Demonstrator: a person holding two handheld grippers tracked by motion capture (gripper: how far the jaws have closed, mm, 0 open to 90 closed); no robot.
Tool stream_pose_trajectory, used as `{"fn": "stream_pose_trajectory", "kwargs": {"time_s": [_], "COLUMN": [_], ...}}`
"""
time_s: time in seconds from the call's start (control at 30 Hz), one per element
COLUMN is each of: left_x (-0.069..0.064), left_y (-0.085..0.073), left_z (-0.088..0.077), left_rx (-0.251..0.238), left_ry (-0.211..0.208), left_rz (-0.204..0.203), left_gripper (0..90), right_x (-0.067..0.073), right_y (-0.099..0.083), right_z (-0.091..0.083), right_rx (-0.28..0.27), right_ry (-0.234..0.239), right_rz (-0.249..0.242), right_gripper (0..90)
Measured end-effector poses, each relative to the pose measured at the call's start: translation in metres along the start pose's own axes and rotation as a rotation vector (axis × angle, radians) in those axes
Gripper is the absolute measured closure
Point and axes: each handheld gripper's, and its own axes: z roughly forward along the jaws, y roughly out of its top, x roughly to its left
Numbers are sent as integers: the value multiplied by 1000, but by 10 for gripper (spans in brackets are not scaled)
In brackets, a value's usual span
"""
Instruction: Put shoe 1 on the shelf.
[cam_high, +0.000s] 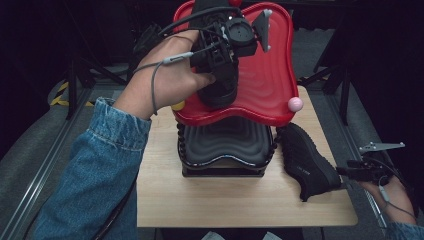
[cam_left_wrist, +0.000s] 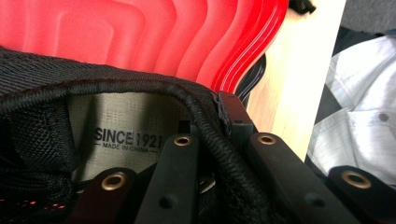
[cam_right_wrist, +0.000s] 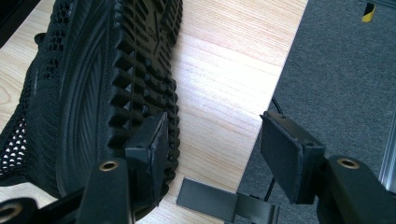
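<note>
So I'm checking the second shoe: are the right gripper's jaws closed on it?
No: in the right gripper view the right gripper stands open, one pad beside the sole of the black shoe, the other off the table edge.

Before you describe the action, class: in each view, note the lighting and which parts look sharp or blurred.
High view: dark surroundings, with a lit table and soft glare on the red tray. Left gripper view: the shoe label is sharp, the jaws blurred. Right gripper view: evenly lit, with crisp sole tread.
</note>
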Motion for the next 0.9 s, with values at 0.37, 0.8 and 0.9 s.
{"fn": "stream_pose_trajectory", "kwargs": {"time_s": [0.37,0.8,0.9], "left_x": [0,1,2], "left_y": [-2,-3,-5], "left_z": [8,14,14], "left_rx": [0,-21,-37], "left_ry": [-6,-5,12], "left_rz": [12,-5,-17], "left_gripper": [852,784,657], "right_x": [0,2,2], "right_y": [0,0,0], "right_z": [1,1,0], "right_rx": [7,-1,1], "right_ry": [8,13,13], "right_rz": [3,-15,-12], "right_gripper": [420,416,416]}}
